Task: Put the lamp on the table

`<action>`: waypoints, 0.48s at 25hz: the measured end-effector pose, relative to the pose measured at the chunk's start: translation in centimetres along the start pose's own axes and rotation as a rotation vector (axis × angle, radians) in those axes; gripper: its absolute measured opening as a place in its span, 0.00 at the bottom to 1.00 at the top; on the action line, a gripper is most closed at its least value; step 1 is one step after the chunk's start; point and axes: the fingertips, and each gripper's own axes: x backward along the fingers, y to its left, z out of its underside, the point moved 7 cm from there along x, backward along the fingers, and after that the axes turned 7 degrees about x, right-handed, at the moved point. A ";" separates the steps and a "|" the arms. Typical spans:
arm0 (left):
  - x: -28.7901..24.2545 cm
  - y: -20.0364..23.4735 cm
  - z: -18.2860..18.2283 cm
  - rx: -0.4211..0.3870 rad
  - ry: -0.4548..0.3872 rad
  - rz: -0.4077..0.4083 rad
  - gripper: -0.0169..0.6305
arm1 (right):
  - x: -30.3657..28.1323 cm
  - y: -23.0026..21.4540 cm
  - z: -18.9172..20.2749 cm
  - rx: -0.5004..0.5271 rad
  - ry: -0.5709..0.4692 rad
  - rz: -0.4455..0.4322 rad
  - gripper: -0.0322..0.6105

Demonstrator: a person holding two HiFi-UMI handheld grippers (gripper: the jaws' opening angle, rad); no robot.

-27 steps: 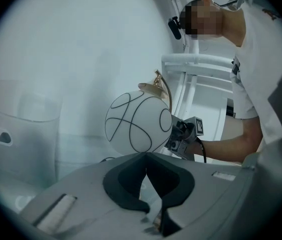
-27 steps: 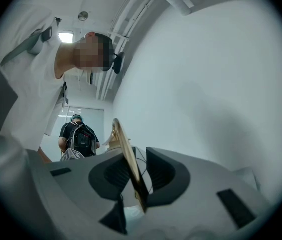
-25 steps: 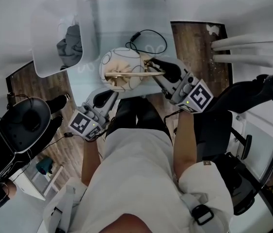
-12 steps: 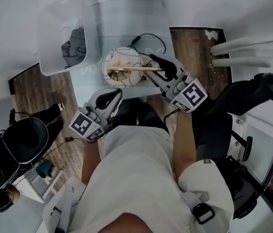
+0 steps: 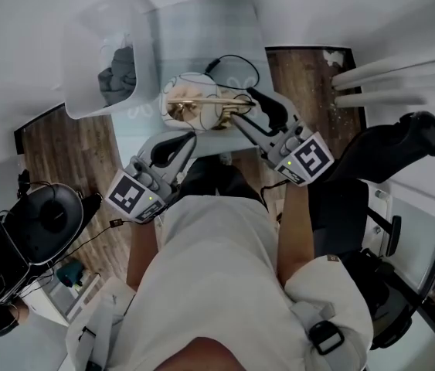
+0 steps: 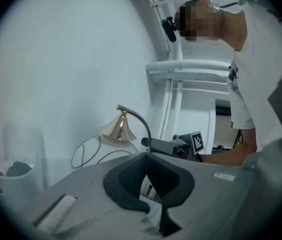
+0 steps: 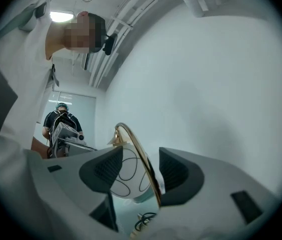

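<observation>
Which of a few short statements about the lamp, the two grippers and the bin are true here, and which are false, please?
1. The right gripper has its jaws apart, with the neck of the lamp between them. True; the jaws have just been opening.
2. The left gripper grips the lamp's gold shade. False: its jaws are shut on nothing, and it is clear of the lamp.
3. The lamp lies on the wooden floor. False: it stands on the glass table.
4. The clear bin on the table holds grey cloth. True.
</observation>
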 end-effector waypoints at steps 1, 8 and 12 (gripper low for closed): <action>-0.3 -0.1 -0.4 -0.007 0.001 0.003 0.03 | 0.5 0.1 -0.4 0.003 -0.004 0.010 0.41; -2.5 -1.0 -3.1 -0.034 0.001 0.040 0.03 | 2.1 0.8 -4.5 0.032 -0.068 0.044 0.31; -3.0 -1.8 -5.0 -0.046 -0.012 0.074 0.03 | 1.7 0.9 -6.7 0.064 -0.096 0.040 0.16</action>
